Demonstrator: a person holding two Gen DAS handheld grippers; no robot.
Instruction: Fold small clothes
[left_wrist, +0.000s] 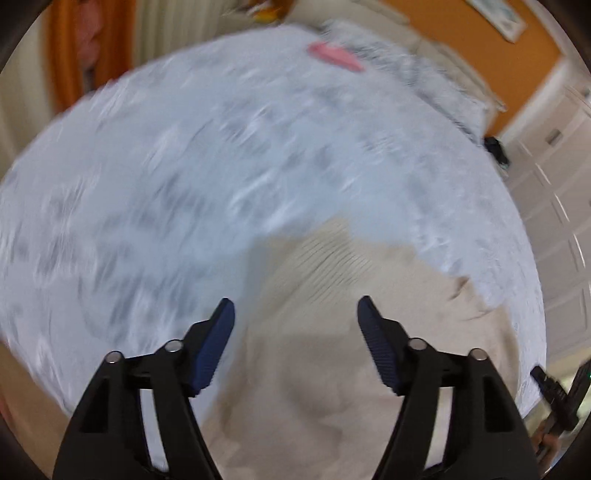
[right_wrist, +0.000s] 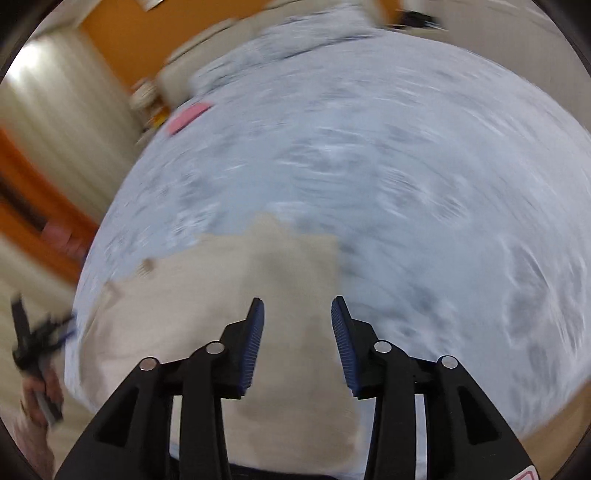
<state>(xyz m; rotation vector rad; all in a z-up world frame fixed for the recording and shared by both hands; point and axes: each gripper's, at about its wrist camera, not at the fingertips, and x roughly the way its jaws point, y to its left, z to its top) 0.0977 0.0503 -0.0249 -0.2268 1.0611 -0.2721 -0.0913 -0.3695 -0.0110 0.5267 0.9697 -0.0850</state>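
We are finding the beige garment (left_wrist: 332, 350) lying flat on the bed (left_wrist: 147, 184). Our left claw (left_wrist: 295, 314) and right claw (right_wrist: 297, 314) are both hovering above it, released, grasping nothing.

The left tool (left_wrist: 295, 314) is matte black plastic: two broad arms with triangular cut-outs, linked by shorter bars; four round silver pins cap the pivots; each finger ends in a dark blue ribbed pad (left_wrist: 216, 347), wedge-shaped and tapering to a point. The right tool (right_wrist: 297, 314) has the same build; black arms, silver pins, blue pads (right_wrist: 253, 343) with fine cross ridges; a red-outlined white label shows at its lower right corner. In the right view the other tool appears small and blurred at the left edge, black, gripped by a hand (right_wrist: 40, 395).
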